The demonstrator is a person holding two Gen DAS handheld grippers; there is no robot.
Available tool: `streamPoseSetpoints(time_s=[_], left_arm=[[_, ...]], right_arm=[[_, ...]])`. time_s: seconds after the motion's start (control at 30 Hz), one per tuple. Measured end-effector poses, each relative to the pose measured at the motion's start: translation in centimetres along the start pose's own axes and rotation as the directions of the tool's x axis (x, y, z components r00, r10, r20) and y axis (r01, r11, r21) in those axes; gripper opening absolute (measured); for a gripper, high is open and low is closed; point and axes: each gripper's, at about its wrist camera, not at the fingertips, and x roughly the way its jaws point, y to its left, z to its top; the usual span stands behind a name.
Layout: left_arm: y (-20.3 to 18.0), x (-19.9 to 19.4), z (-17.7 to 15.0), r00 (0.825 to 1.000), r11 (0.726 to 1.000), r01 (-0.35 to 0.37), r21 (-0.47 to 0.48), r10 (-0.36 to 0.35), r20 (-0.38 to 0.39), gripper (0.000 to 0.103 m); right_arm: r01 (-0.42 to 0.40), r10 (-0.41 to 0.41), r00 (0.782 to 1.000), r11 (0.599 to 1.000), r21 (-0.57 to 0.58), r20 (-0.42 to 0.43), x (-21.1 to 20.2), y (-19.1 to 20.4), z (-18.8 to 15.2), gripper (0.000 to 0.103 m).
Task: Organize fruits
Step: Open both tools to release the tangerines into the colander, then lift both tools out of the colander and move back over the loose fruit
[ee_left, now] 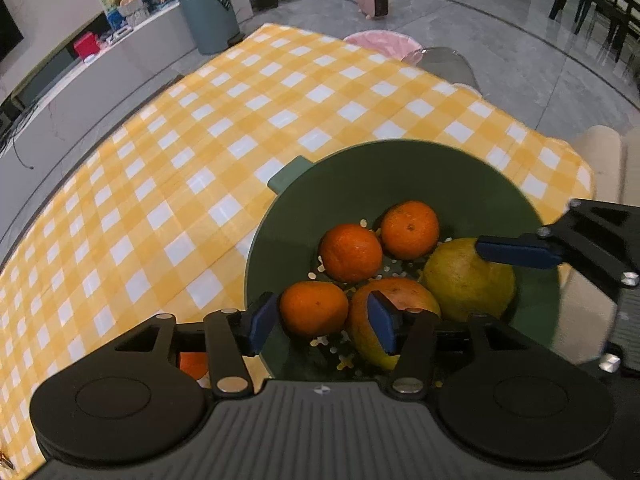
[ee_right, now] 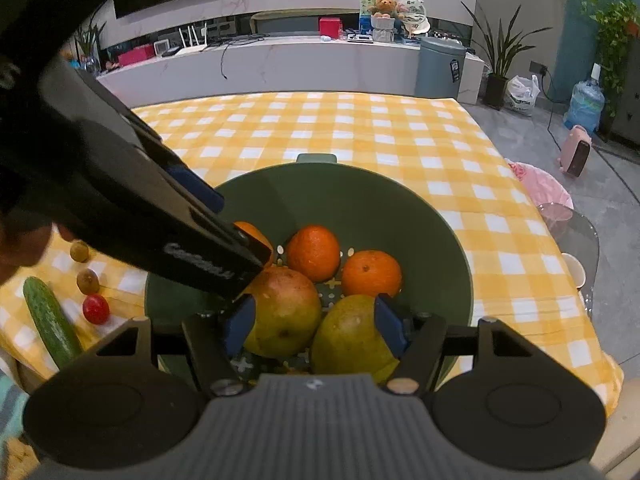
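Now both tongs over the green bowl [ee_right: 400,208] on the table [ee_right: 360,128]: left tongs [ee_left: 324,320] spread around a tangerine [ee_left: 314,310]; right tongs [ee_right: 312,326] spread, empty, over two mangoes [ee_right: 284,312]. Left nearer the tangerine, directly ahead.

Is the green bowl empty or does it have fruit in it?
Not empty. The green colander bowl holds three tangerines and two mangoes on its perforated bottom.
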Motion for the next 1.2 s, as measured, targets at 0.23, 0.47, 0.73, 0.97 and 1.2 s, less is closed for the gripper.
streamPoseSetpoints(time_s=[0.23, 0.47, 0.73, 0.97, 1.2], left_arm=[[0.5, -3.8, -1.6, 0.998, 1.000, 0.017, -0.006, -0.017, 0.067, 0.067], [2.9, -7.2, -3.8, 0.994, 0.998, 0.015, -0.068, -0.008, 0.110, 0.067], [5.4, -10.5, -6.6, 0.985, 0.995, 0.013, -0.096, 0.004, 0.170, 0.067], [8.3, -11.4, -9.5, 0.987, 0.990, 0.033, -0.138, -0.010, 0.160, 0.067], [11.0, -12.6, -11.8, 0.974, 0.974, 0.113, -0.197, -0.069, 0.217, 0.067]], right_arm=[[0.023, -0.023, 0.999, 1.000, -0.017, -0.023, -0.1, 0.4, 0.1, 0.063], [0.027, -0.027, 1.000, 1.000, 0.016, 0.004, -2.0, 0.9, 0.0, 0.063], [0.024, -0.026, 0.997, 0.999, 0.027, 0.076, -4.9, 3.5, 0.5, 0.063], [-0.015, 0.011, 0.996, 0.999, 0.043, 0.083, -5.7, 6.4, 0.7, 0.063], [-0.037, 0.033, 0.997, 0.997, 0.062, 0.066, -5.3, 8.8, 0.8, 0.063]])
